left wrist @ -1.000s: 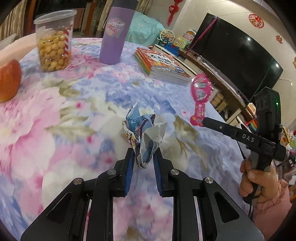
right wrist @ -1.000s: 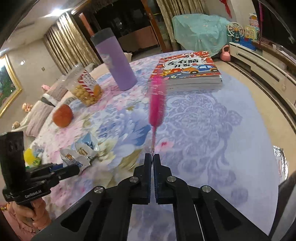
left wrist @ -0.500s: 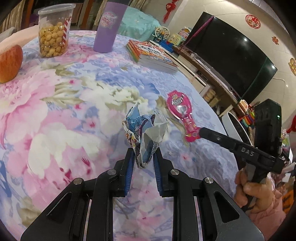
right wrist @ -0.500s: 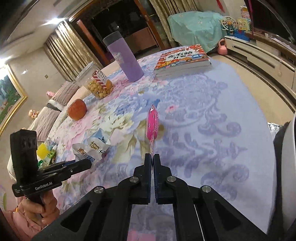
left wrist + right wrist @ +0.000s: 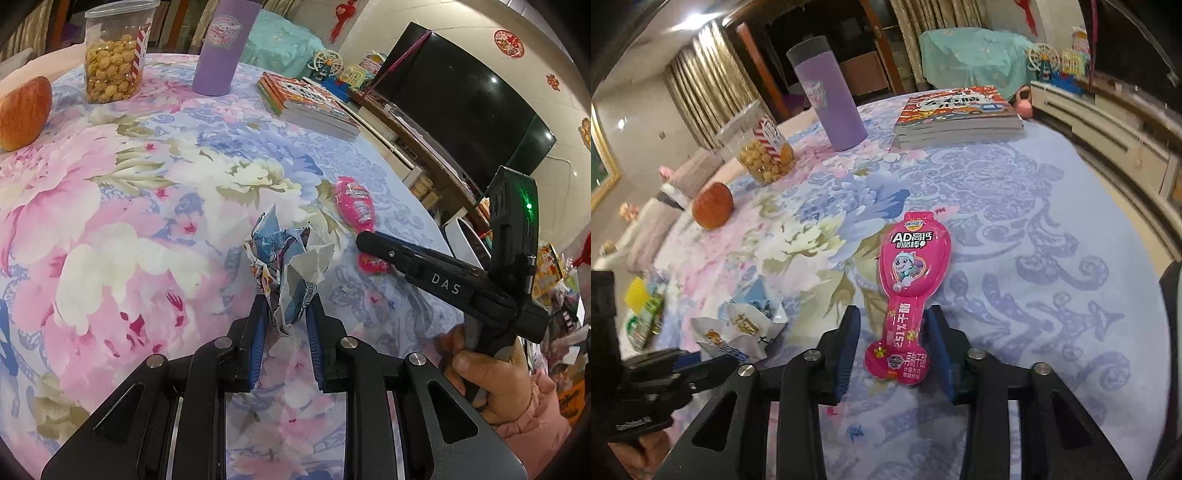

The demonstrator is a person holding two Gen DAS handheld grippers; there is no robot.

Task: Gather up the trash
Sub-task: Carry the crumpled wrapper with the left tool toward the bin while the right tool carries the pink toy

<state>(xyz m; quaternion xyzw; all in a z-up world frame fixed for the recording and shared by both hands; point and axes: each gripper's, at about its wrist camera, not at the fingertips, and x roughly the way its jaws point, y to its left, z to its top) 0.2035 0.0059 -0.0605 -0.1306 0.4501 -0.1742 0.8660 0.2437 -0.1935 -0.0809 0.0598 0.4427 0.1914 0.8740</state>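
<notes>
Right wrist view: right tool [image 5: 893, 332] had just been opening, pads apart beside the pink wrapper [image 5: 908, 284] lying flat on the floral counter [image 5: 1015, 229]. Left tool [image 5: 284, 325] clamped a crumpled wrapper [image 5: 288, 266]. Beyond stood an apple [image 5: 713, 210], jar [image 5: 761, 147], tumbler [image 5: 831, 99].

Black right gripper [image 5: 364, 240] marked "DAS" (green light lit), blue-padded fingers [image 5: 849, 343], pink sleeve [image 5: 532, 424].
</notes>
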